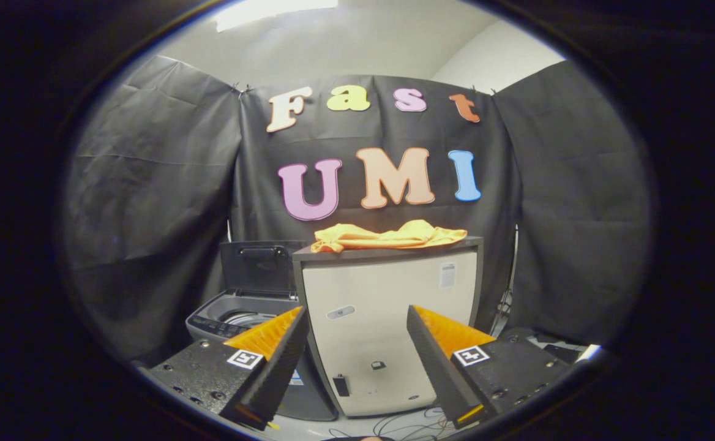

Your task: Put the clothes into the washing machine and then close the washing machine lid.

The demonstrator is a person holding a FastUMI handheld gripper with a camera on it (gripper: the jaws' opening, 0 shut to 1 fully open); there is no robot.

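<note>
A crumpled yellow-orange garment lies on top of a small white cabinet well beyond my fingers. Left of the cabinet stands a grey top-loading washing machine with its dark lid raised upright, and part of the drum opening shows. My gripper is open with nothing between its fingers. It is held low and some way back from the cabinet front, pointing at it.
The cabinet has a dark top edge and a small latch low on its front. Cables lie on the floor below the fingers. Black cloth walls close the booth behind and to both sides.
</note>
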